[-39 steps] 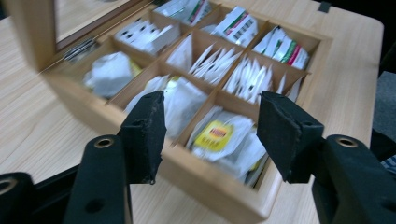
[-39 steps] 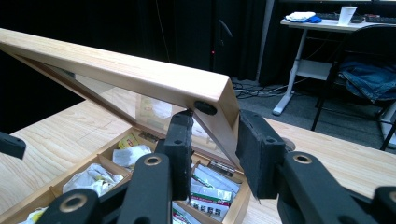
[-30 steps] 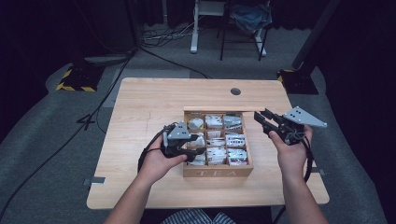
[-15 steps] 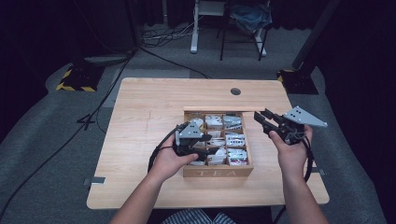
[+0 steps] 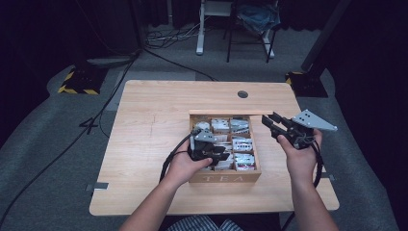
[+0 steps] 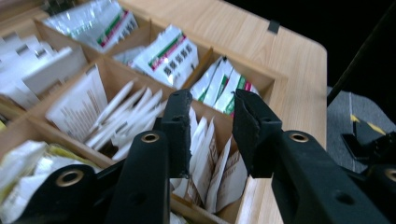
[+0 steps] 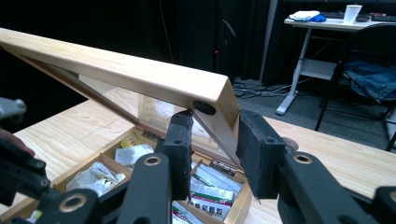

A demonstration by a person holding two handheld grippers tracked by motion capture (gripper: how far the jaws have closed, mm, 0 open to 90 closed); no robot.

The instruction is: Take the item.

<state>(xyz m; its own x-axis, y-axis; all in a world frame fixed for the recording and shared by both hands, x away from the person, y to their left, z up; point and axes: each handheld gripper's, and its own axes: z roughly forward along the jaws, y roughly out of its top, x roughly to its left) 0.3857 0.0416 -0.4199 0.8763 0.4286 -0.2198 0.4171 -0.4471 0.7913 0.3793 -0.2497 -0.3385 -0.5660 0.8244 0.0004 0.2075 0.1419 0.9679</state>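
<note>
Holding the lid [image 7: 140, 79] clamped at upper centre, the right gripper [image 7: 212, 154] risked dropping it onto the left gripper [image 6: 212, 135], whose jaws, apart and just closing, straddled packets [image 6: 208, 163] in the tea box [image 5: 226, 178] mid-frame.

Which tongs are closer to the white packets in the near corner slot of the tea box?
Left. The left tongs hang right over those white packets, jaws astride them, closing in. The right tongs are up at the lid, gripping its corner.

Black fingers [image 6: 180, 126] carry brass-ringed rivets just behind their pads; a grey three-cornered plate [image 5: 313, 120] sits behind the right gripper's fingers; black cables trail.
</note>
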